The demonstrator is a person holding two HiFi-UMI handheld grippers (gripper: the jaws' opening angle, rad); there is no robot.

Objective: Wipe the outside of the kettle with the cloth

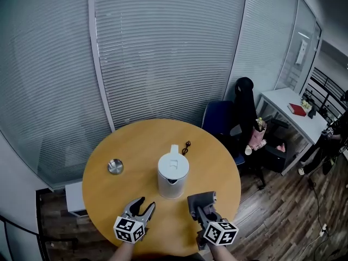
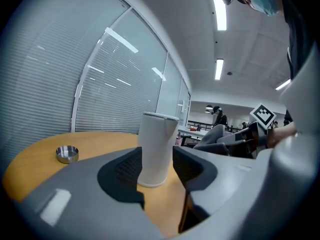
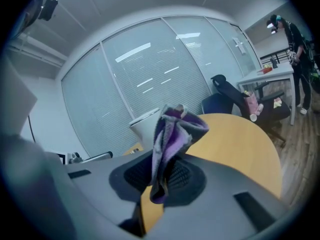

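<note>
A white kettle (image 1: 173, 174) stands upright near the middle of the round wooden table (image 1: 130, 143). My left gripper (image 1: 144, 203) is in front of it and a little to the left, open, with nothing between its fingers. In the left gripper view the kettle (image 2: 157, 144) shows beyond the gap of that gripper (image 2: 157, 168), apart from both pads. To the kettle's front right, my right gripper (image 1: 202, 200) is shut on a grey and purple cloth (image 3: 172, 134). The cloth sticks up bunched from that gripper (image 3: 162, 176), with the kettle (image 3: 144, 127) behind it.
A small metal dish (image 1: 115, 166) sits on the table to the left of the kettle. A small dark object (image 1: 186, 147) lies just behind the kettle. Beyond the table's right edge are a blue chair (image 1: 218, 118), a white desk (image 1: 288, 113) and a person (image 1: 333, 137).
</note>
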